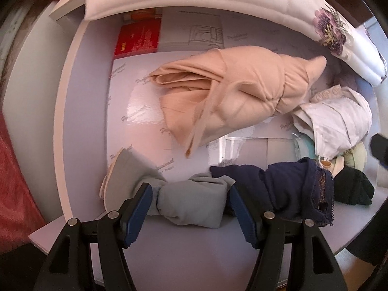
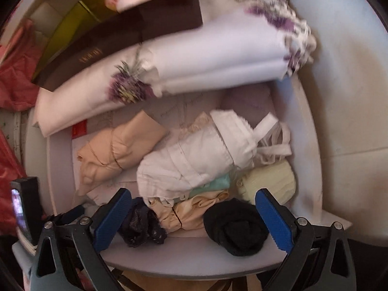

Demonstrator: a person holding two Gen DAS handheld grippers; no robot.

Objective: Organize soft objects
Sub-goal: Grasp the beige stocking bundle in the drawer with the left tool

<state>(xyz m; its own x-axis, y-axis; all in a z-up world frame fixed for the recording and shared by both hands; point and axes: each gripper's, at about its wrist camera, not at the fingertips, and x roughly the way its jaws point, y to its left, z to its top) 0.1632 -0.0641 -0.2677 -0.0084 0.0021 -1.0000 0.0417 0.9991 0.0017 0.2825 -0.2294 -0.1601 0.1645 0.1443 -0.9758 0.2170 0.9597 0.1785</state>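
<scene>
In the left wrist view, the left gripper [image 1: 190, 203] points down into a white drawer [image 1: 80, 77], its blue fingers [image 1: 137, 208] partly spread and pressed against either end of a grey roll [image 1: 191, 203], which they appear to hold at the drawer's front edge. Just right of the right finger lies a navy lace bundle [image 1: 298, 189]; beyond the fingertips, well apart, a peach roll [image 1: 232, 94] lies across the lining paper, with a white bundle [image 1: 337, 121] and a dark green roll [image 1: 354, 189] off to the far right and a folded floral sheet [image 1: 242, 4] along the back. Setting the grey roll down well likely means keeping it flush against the navy one and parting the fingers only once it rests flat. In the right wrist view, the right gripper [image 2: 194, 218] hangs over the same drawer with its jaws wide apart and nothing gripped; no earlier frame is given to show how they got there. Between its fingers sit a black roll [image 2: 235, 228] and a cream bundle [image 2: 191, 211]; the navy piece touches the left finger, a pale yellow roll [image 2: 269, 181] sits just beyond the right one, and a mint piece [image 2: 218, 181] peeks from under the white bundle. Count across both views: one grey, one navy, one peach, one white, one cream, one mint, one yellow, one dark roll, one sheet.
</scene>
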